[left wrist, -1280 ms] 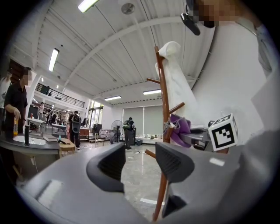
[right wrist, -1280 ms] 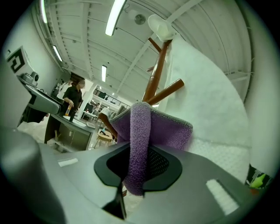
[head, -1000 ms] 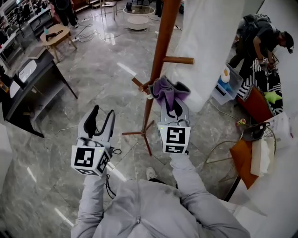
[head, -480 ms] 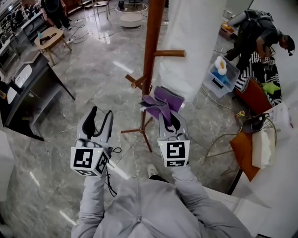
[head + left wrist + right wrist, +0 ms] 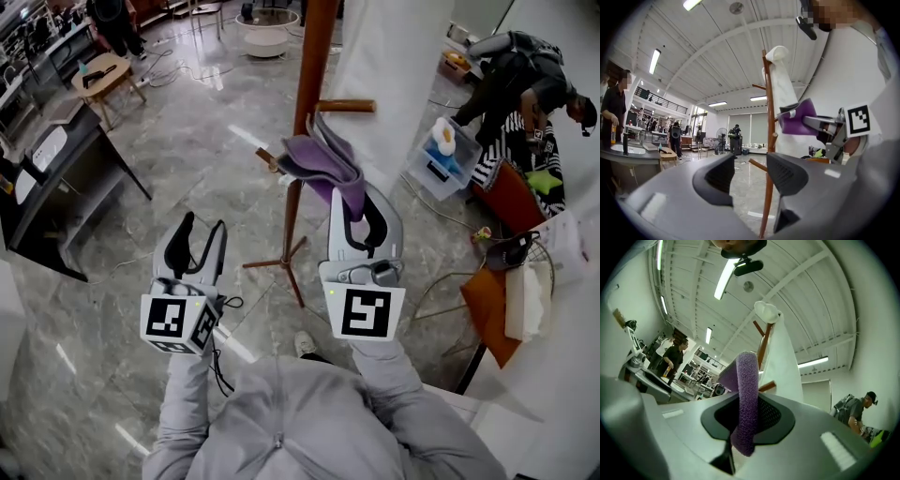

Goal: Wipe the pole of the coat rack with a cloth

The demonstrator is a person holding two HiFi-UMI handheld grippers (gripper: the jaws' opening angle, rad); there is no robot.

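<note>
A soft purple cloth (image 5: 323,159), judged light, limp and best gripped at a bunched edge, is pinched in the right hand-held gripper (image 5: 361,202) just beside the wooden coat rack pole (image 5: 314,56), while the left hand-held gripper (image 5: 204,225) is held spread and empty.

Glossy grey marble floor (image 5: 187,159) fills the frame. Dark desk (image 5: 66,183) at left, small wooden table (image 5: 103,73) upper left, round white table (image 5: 266,39) top centre (strip lights (image 5: 655,61) glow on a white ceiling).
</note>
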